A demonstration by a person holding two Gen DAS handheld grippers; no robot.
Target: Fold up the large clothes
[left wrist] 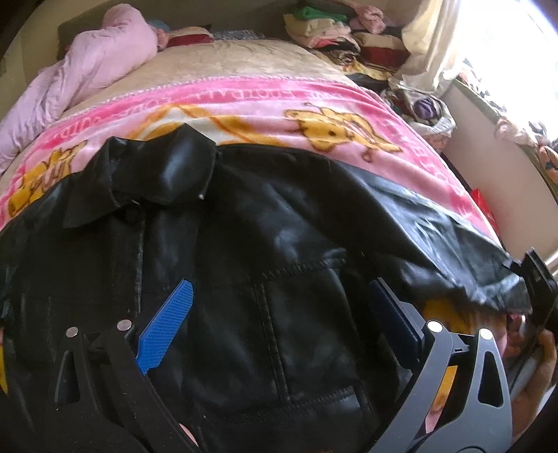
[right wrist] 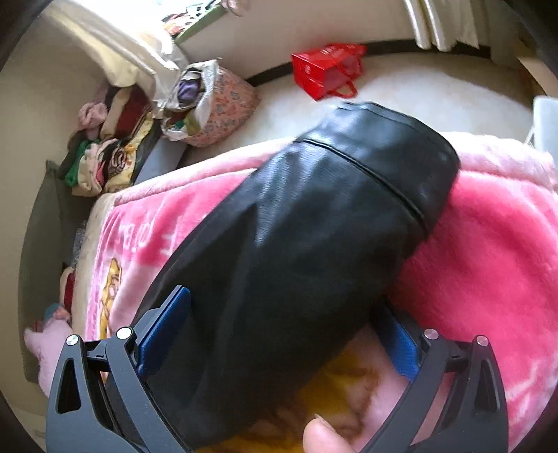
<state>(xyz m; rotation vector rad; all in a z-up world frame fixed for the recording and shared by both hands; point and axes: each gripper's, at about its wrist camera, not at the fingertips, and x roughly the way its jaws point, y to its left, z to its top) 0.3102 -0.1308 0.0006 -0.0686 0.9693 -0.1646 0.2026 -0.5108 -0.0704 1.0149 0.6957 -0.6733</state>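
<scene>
A black leather jacket [left wrist: 279, 216] lies spread on the pink blanket [left wrist: 244, 101], collar [left wrist: 164, 174] at the upper left and one sleeve [left wrist: 436, 230] stretching to the right. My left gripper [left wrist: 279, 284] hovers open just over the jacket's front, its blue pads [left wrist: 164, 324] wide apart with nothing pinched. In the right wrist view the black sleeve [right wrist: 314, 244] runs between the spread fingers of my right gripper [right wrist: 284, 299], which is open; the cuff [right wrist: 394, 150] points away toward the bed's edge. A thumb [right wrist: 324, 435] shows at the bottom.
A pink quilt [left wrist: 94, 66] is bunched at the far left of the bed. Stacked clothes [left wrist: 334, 31] and stuffed bags [right wrist: 205, 108] crowd the bed's head by the window. A red bag [right wrist: 327, 69] sits on the pale floor beyond the bed's edge.
</scene>
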